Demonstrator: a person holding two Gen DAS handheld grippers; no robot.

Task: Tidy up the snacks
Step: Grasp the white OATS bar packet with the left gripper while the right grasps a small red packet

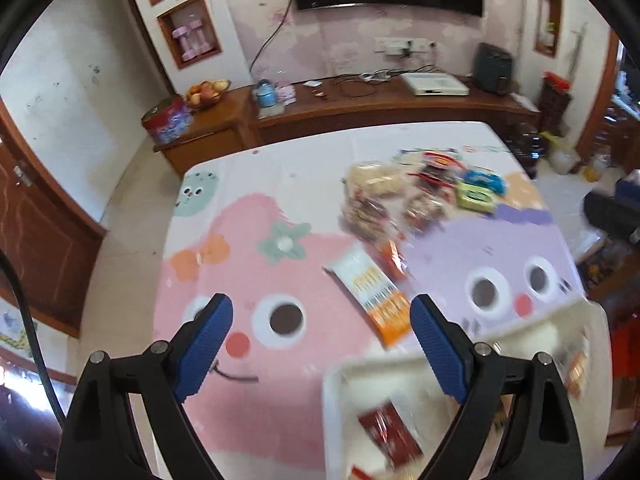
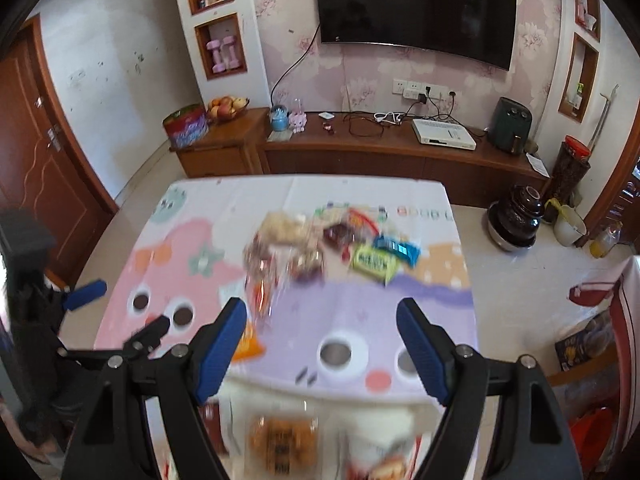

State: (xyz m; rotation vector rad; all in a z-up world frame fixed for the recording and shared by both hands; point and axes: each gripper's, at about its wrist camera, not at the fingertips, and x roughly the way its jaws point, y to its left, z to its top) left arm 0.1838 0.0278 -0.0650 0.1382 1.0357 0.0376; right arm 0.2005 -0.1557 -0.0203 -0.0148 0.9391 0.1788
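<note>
Currently, both the left gripper point(image 1: 322, 336) and right gripper point(image 2: 322, 340) are held spread and empty above the counter point(image 1: 280, 168); reaching the far snack pile point(image 2: 320, 240) is judged next, for the near tray point(image 1: 332, 400).

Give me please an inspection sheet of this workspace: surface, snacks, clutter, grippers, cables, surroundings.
Surface: table under a cartoon-print cloth.
Job's things: snack pile at the far side; orange-white packet apart from it; white tray near, some packets inside.
Clutter: nothing seen.
Grippers: left gripper and right gripper both open, holding nothing.
Cables: black cord hanging from the TV; more on the cabinet.
Surroundings: fruit bowl, door.
</note>
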